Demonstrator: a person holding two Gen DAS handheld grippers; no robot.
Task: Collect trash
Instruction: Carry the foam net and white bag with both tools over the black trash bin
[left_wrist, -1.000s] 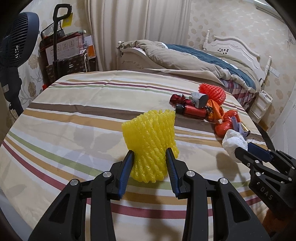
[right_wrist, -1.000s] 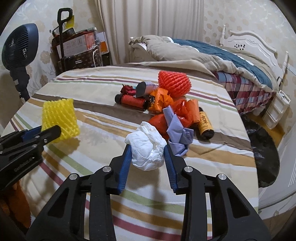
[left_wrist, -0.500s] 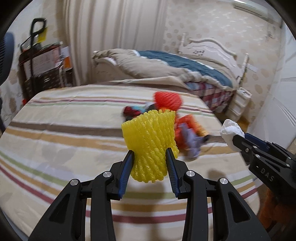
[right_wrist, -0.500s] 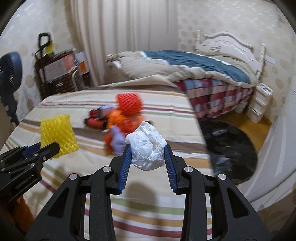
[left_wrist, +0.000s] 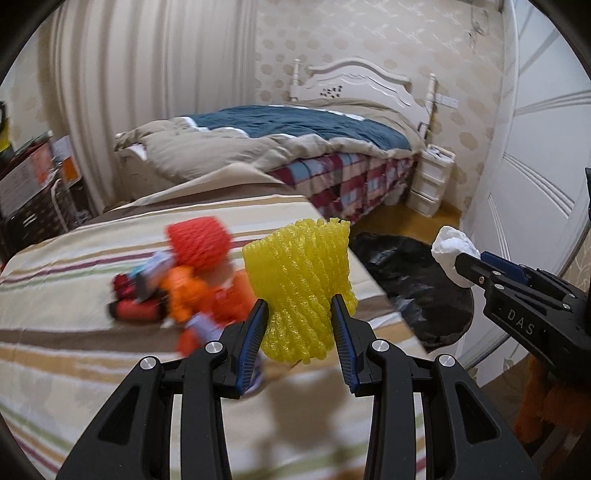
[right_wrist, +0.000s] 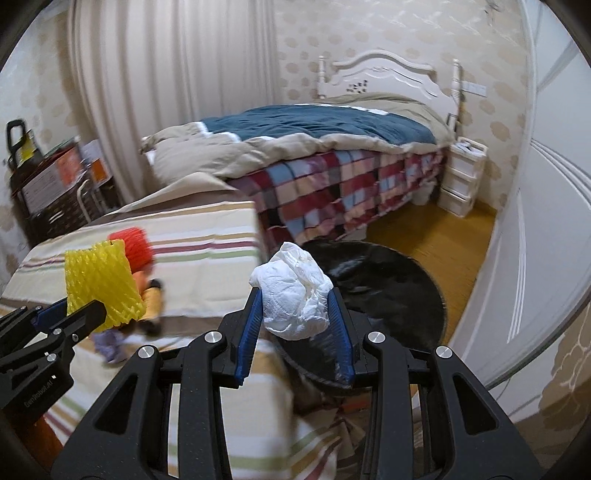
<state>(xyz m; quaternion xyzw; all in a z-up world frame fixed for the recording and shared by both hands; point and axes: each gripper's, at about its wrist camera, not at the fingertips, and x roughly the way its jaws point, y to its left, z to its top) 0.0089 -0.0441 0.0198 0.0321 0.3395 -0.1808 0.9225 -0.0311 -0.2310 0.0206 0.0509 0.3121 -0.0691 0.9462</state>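
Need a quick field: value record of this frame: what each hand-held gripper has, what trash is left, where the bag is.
left hand-held gripper: shut on yellow foam net
right hand-held gripper: shut on white crumpled tissue
remaining trash: red foam net, orange wrappers, blurred, on striped bedcover
black bag: on floor beside the striped bedcover, under the tissue in right view

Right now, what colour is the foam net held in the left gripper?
Bright yellow: the foam net, pinched in the left gripper, shows best in the left wrist view.
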